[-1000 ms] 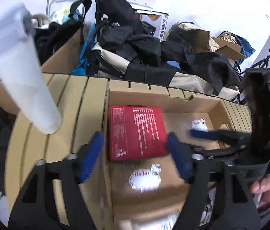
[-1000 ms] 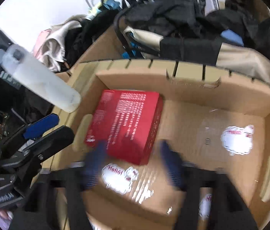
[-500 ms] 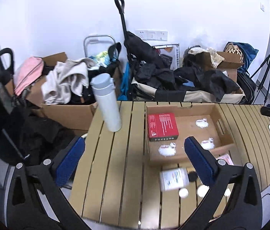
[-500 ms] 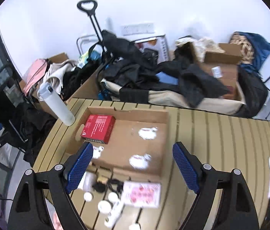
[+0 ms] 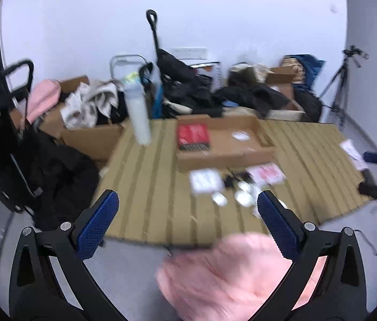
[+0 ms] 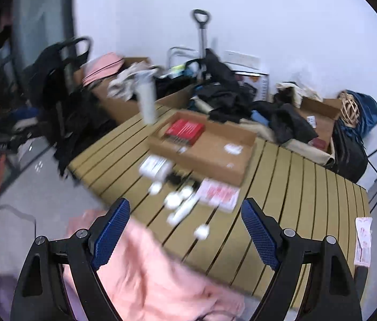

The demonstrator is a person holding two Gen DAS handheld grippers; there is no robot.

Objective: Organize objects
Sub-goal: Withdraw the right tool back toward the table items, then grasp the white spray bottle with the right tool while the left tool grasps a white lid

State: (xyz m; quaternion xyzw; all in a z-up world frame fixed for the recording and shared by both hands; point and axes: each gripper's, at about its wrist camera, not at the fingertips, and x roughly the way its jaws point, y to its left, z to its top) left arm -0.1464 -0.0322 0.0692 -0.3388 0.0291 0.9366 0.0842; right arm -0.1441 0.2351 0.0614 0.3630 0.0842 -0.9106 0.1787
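A shallow cardboard box [image 5: 255,148] [image 6: 215,157] sits on the slatted table [image 5: 156,187] [image 6: 295,176] with a red box [image 5: 193,136] [image 6: 185,131] inside at its left. In front of the box lie a white packet [image 5: 204,181] [image 6: 154,168], a red-and-white packet [image 5: 267,174] [image 6: 219,194], black items and several small white lids and tubes [image 6: 180,206]. My left gripper [image 5: 188,222] and right gripper [image 6: 185,227] are both open, empty and held well back from the table. The views are blurred.
A tall white bottle [image 5: 139,115] [image 6: 147,99] stands on the table's far left. Pink fabric [image 5: 223,275] [image 6: 148,275] is below the grippers. Boxes, clothes, bags and a trolley crowd behind the table. A tripod [image 5: 341,85] stands at right. A paper slip [image 6: 362,240] lies on the table's right edge.
Both grippers have pulled far back and up from the cardboard box, from close over the red box to a wide view of the whole table.
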